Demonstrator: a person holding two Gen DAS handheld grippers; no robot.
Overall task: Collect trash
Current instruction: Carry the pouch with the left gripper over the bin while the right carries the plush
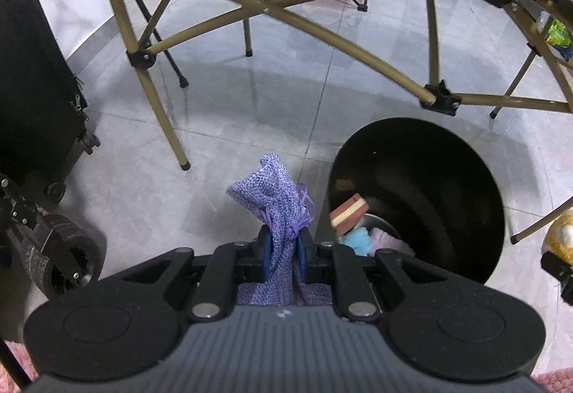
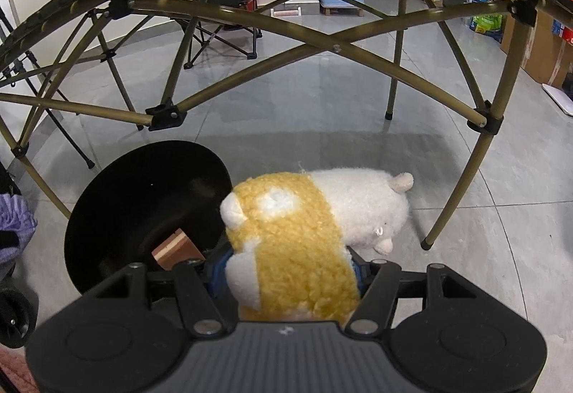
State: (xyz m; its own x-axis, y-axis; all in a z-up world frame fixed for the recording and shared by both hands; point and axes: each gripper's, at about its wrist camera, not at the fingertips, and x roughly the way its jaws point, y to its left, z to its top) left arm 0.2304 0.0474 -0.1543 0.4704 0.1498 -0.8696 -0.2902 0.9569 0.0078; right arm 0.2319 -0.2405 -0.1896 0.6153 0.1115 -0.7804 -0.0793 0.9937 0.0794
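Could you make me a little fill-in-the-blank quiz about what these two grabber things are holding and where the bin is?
1. The left gripper is shut on a woven drawstring pouch whose colour is ____.
2. The right gripper is shut on a yellow and white ____ toy.
3. The round trash bin on the floor is coloured ____.
4. The bin stands beside a folding table frame; inside it lies a layered brown and cream ____.

Missing words: purple; plush; black; block

A home living space: grey tiled floor [image 2: 322,106], folding camp chair [image 2: 222,17], folding table frame [image 1: 286,17], cardboard boxes [image 2: 544,45].
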